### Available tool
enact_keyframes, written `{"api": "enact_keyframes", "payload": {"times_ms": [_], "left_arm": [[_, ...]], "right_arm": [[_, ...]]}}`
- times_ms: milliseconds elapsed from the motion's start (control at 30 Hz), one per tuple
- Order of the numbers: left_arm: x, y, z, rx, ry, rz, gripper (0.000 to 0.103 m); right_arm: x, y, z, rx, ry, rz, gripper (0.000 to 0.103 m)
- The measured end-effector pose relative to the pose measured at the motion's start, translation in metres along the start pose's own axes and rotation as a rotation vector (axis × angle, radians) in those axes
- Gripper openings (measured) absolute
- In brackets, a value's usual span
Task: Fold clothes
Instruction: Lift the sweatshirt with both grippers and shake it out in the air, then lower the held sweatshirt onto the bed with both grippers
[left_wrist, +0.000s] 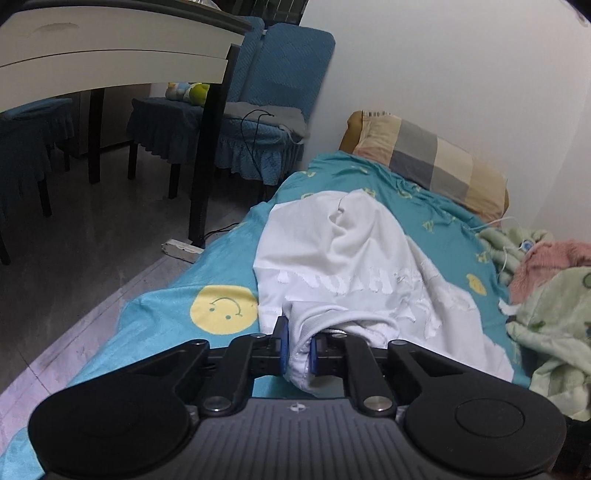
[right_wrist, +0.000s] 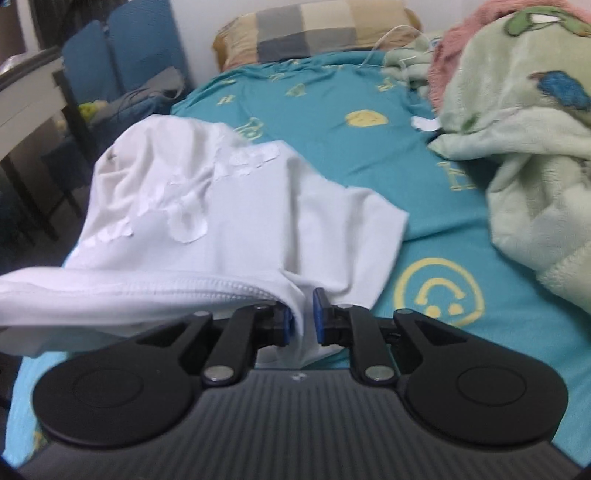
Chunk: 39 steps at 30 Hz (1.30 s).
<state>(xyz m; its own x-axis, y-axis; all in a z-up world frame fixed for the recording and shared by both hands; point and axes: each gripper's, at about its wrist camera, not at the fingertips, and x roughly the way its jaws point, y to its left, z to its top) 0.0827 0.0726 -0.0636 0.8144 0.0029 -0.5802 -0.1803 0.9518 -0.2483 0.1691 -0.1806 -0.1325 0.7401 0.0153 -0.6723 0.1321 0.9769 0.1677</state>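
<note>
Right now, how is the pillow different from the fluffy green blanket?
The pillow has grey, tan and cream checks; the green blanket has cartoon pictures. The pillow lies flat and neat at the bed's head by the wall; the blanket is crumpled in a heap along the side. Both rest on the teal sheet.

No text can be read with certainty. The white cotton T-shirt carries cracked white lettering across its chest, illegible. The teal printed bedsheet beneath the T-shirt shows yellow smiley signs and yellow block characters, too blurred to read.
</note>
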Motion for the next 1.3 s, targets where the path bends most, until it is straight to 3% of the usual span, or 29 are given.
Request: {"api": "enact_keyframes", "payload": {"times_ms": [133, 200, 433, 633, 900, 1000, 1133, 1300], "left_arm": [[-0.017, -0.01, 0.018, 0.034, -0.086, -0.053, 0.009], [-0.038, -0.02, 0.038, 0.063, -0.164, -0.083, 0.009], [-0.153, -0.057, 0.145, 0.115, -0.452, -0.175, 0.007], [-0.28, -0.07, 0.224, 0.136, -0.598, -0.246, 0.007], [-0.43, -0.077, 0.269, 0.161, -0.725, -0.322, 0.008], [-0.462, -0.084, 0.275, 0.188, -0.732, -0.322, 0.008], [-0.449, -0.091, 0.282, 0.208, -0.667, -0.315, 0.008], [-0.35, -0.09, 0.289, 0.211, -0.548, -0.284, 0.008]], "right_arm": [[-0.044, -0.004, 0.027, 0.055, -0.209, -0.012, 0.008], [-0.077, 0.0, 0.048, 0.068, -0.311, -0.008, 0.007], [-0.229, 0.028, 0.133, 0.03, -0.613, 0.059, 0.007], [-0.372, 0.048, 0.179, -0.025, -0.796, 0.134, 0.007], [-0.537, 0.065, 0.185, -0.099, -0.954, 0.17, 0.007], [-0.549, 0.064, 0.189, -0.113, -0.941, 0.156, 0.007], [-0.562, 0.064, 0.195, -0.132, -0.92, 0.134, 0.007], [-0.472, 0.055, 0.212, -0.109, -0.767, 0.106, 0.007]]}}
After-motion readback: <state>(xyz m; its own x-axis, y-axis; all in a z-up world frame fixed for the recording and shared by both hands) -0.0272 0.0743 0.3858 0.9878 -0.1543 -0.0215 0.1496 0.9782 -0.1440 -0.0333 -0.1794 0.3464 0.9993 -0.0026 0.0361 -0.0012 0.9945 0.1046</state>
